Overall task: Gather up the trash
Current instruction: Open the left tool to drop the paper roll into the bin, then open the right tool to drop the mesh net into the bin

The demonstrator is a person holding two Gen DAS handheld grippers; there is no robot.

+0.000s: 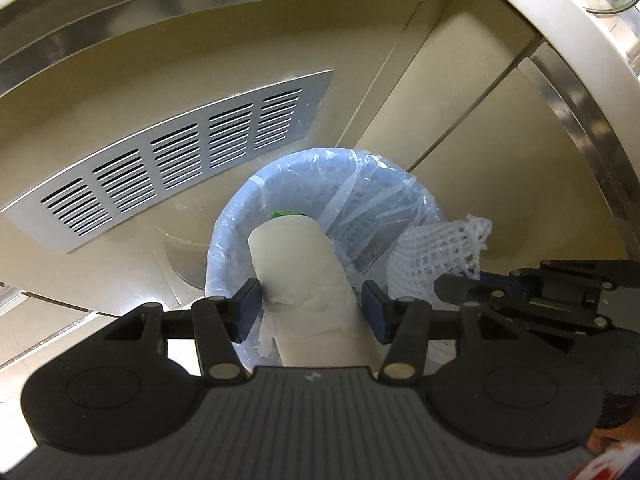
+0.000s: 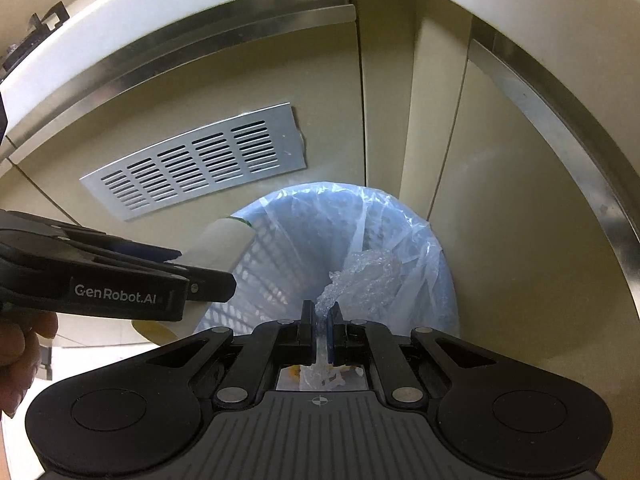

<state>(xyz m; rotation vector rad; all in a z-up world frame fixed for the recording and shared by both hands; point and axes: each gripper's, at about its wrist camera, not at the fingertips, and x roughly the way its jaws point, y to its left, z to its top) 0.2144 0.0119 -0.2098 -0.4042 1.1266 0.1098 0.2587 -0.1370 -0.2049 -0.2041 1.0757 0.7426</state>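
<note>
My left gripper (image 1: 311, 304) is shut on a white paper-wrapped bottle (image 1: 304, 272) with a green cap end, held over the mouth of a blue mesh bin lined with a clear bag (image 1: 360, 184). The bottle also shows in the right wrist view (image 2: 224, 244), with the left gripper (image 2: 208, 276) beside it. My right gripper (image 2: 319, 320) is shut on a piece of clear plastic foam netting (image 2: 352, 280) hanging over the bin (image 2: 420, 240). In the left wrist view the netting (image 1: 436, 248) hangs from the right gripper (image 1: 452, 284) at the bin's right rim.
The bin stands in a corner of beige cabinet panels. A silver vent grille (image 1: 172, 160) is set in the left panel, also in the right wrist view (image 2: 200, 160). A white counter edge (image 2: 160, 28) and steel trim (image 1: 580, 120) run overhead.
</note>
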